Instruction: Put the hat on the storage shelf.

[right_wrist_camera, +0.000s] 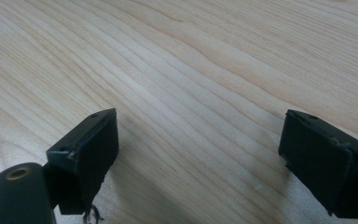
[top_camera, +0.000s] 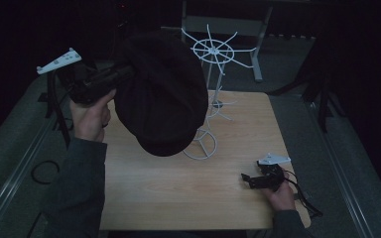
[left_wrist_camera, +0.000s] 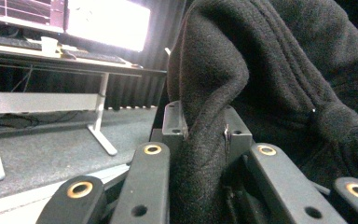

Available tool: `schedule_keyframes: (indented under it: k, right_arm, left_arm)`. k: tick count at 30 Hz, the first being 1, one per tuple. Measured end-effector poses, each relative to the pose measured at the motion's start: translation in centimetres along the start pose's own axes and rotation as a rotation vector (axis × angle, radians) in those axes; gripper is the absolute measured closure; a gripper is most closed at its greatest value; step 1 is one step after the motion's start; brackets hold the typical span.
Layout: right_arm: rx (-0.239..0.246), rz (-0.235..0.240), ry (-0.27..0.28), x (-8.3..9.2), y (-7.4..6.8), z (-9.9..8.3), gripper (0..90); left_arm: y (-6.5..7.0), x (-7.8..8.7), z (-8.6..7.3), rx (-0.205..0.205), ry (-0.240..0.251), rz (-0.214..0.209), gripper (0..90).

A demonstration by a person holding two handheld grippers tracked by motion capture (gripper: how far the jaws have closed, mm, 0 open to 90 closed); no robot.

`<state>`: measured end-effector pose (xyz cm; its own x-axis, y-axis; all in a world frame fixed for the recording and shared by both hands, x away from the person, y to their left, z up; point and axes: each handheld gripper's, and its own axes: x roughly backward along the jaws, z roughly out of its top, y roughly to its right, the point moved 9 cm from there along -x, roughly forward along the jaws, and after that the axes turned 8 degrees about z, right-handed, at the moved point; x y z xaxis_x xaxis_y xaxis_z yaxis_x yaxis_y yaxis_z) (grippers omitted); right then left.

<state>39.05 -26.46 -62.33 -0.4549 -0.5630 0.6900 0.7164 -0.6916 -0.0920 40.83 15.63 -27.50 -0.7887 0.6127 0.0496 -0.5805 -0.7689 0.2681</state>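
Our left gripper (left_wrist_camera: 204, 133) tight on the black hat (top_camera: 161, 94) by the rack (top_camera: 212, 52); our right gripper (right_wrist_camera: 200, 154) wide over the table (right_wrist_camera: 205, 56)

No text or label is legible.

The left claw (left_wrist_camera: 205, 135) is raised high at the left, gripped in the left hand (top_camera: 92, 116), its jaws clamped together on black fabric. The right claw (right_wrist_camera: 200, 158) lies low at the near right in the right hand (top_camera: 280, 193), jaws wide apart.
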Motion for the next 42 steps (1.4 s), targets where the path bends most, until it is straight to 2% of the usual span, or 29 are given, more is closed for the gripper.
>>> schedule_keyframes:
  k: [5,8,13,15,19,24,29,32,35,42]
  right_arm:
    - [0.0,0.0,0.0,0.0,0.0,0.0,11.8]
    - [0.0,0.0,0.0,0.0,0.0,0.0,11.8]
    - [0.003,0.0,0.001,0.0,0.0,0.0,11.8]
    - [0.002,0.0,0.001,0.0,0.0,0.0,11.8]
    - [0.002,-0.001,0.002,0.0,0.0,0.0,11.8]
    - [0.002,-0.001,0.002,0.0,0.0,0.0,11.8]
    - [0.0,0.0,0.002,0.0,0.0,0.0,11.8]
    - [0.001,-0.001,0.003,0.0,0.0,0.0,11.8]
    - [-0.001,0.0,0.003,0.0,0.0,0.0,11.8]
    - [-0.001,0.0,0.003,0.0,0.0,0.0,11.8]
  left_arm:
    - [0.1,-1.0,0.1,0.006,-0.002,0.01,77.3]
    - [0.0,-1.7,0.1,0.007,-0.005,0.034,77.2]
    - [-0.4,-2.6,0.6,0.036,0.008,0.07,76.8]
    - [-0.5,-3.1,0.3,0.046,-0.002,0.077,76.8]
    - [-1.2,-4.4,-0.9,0.039,-0.047,0.143,76.8]
    - [-1.7,-5.4,-2.1,0.04,-0.096,0.17,76.9]
    - [-2.8,-5.7,-3.6,0.07,-0.142,0.191,76.7]
    - [-3.2,-5.8,-4.2,0.09,-0.145,0.188,75.8]
    - [-3.4,-6.0,-4.7,0.075,-0.163,0.201,74.2]
    - [-3.2,-6.4,-5.3,0.075,-0.196,0.192,68.5]
